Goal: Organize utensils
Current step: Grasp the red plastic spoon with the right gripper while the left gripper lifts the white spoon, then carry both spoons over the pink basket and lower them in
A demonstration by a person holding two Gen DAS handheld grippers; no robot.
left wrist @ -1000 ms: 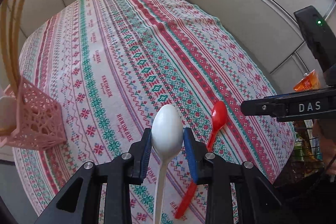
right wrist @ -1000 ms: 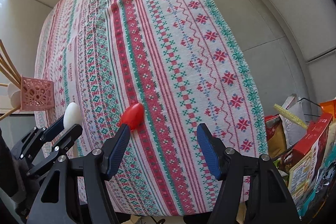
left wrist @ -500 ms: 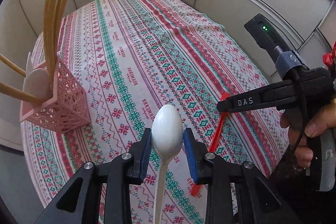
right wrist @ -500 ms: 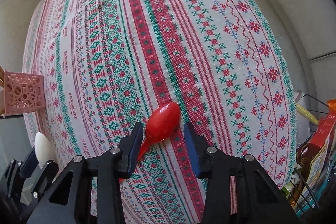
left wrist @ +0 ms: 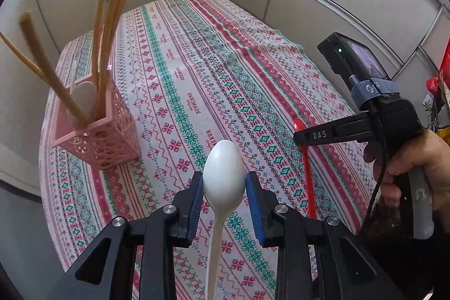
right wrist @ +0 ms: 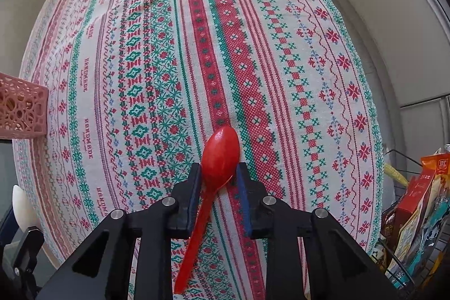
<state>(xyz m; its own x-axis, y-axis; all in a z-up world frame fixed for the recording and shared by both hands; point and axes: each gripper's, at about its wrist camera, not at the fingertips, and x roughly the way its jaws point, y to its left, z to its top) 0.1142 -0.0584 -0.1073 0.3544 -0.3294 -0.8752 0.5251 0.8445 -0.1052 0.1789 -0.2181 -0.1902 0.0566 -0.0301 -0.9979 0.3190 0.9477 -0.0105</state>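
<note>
My left gripper (left wrist: 225,183) is shut on the bowl of a white plastic spoon (left wrist: 223,170), held above the patterned tablecloth (left wrist: 197,61). A pink lattice holder (left wrist: 104,137) stands ahead to the left, with wooden chopsticks (left wrist: 112,18) and another white spoon in it. The red spoon (right wrist: 222,151) lies on the cloth. My right gripper (right wrist: 219,175) points down over it, its jaws closing with both pads against the sides of the red bowl. In the left wrist view the right gripper (left wrist: 299,135) hides most of that bowl.
A person's hand (left wrist: 416,159) holds the right gripper's handle. A wire basket with snack packets (right wrist: 416,201) stands beyond the table's right edge. Pale wall panels surround the table's far end and sides.
The right gripper came down over the red spoon and its jaws narrowed onto the bowl. The left gripper carried the white spoon up and toward the pink holder.
</note>
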